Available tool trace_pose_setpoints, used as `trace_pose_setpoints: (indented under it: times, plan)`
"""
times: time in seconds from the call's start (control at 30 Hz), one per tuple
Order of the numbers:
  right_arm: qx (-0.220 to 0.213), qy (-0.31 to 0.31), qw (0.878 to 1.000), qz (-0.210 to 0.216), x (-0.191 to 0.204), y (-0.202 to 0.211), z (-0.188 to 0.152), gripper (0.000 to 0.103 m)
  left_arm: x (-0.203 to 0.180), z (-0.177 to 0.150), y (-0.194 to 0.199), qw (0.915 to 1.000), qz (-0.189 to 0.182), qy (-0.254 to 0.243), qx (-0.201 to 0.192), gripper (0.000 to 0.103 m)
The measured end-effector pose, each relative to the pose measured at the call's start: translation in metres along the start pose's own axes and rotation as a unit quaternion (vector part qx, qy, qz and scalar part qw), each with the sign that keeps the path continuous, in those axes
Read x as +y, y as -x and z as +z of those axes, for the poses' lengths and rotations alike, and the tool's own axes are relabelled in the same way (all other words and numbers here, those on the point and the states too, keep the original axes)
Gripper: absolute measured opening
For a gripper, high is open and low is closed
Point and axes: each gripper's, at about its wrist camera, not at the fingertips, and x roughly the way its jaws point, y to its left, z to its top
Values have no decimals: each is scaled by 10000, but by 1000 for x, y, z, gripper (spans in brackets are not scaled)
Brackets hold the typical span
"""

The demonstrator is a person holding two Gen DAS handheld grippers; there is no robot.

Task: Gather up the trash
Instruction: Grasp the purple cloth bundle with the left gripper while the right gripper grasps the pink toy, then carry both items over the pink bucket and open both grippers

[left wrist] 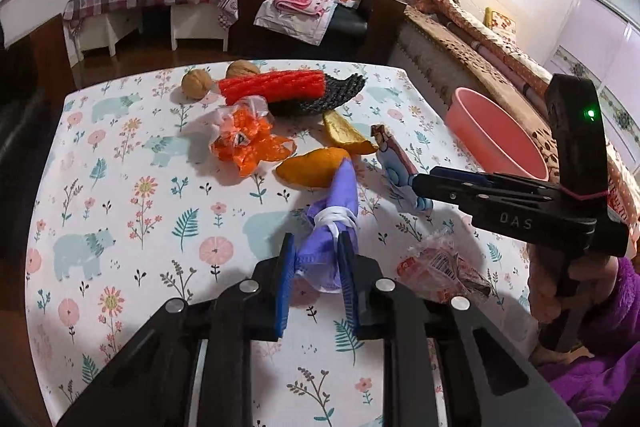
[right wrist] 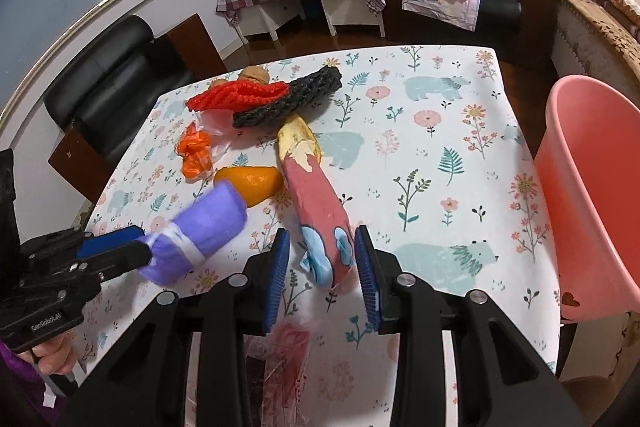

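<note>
Bin [right wrist: 592,195] right of table [right wrist: 440,155] — litter [right wrist: 264,107] heaped at far left.

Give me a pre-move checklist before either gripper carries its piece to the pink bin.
1. Left gripper shut on purple mask roll: ok, pads press its sides.
2. Right gripper shut on pink cartoon wrapper: cannot tell, the pads flank it with a gap showing.
3. Pink bin open and at the table's edge: ok.
4. Cloth between the right gripper and the bin free of trash: ok.
5. Roll clear of orange peel: cannot tell, they overlap.
</note>
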Motion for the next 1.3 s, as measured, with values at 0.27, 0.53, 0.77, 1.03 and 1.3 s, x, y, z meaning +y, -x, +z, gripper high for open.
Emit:
trace_pose_setpoints:
  times: [0.27, 0.53, 0.77, 1.03, 1.3]
  plan:
    - [84, 27, 10000, -14, -1, -4, -2, 19, -3, -2, 1, 10000, -2, -13, 10, 20]
    - [-97, 43, 9999, 26, 1, 12, -7, 4, -9, -1, 12, 9999, -60, -32, -116, 17]
    - [-371, -27, 9992, 114, 0, 35, -7, 4, -21, 4, 29, 9993, -87, -112, -336, 17]
    - [-650, -151, 9976, 158, -7, 58, -9, 4, -39, 15, 41, 9980, -124, -262, -559, 17]
    - [-951, -486, 9943, 63, -33, 81, -12, 4, -67, 35, 40, 9963, -233, -445, -703, 17]
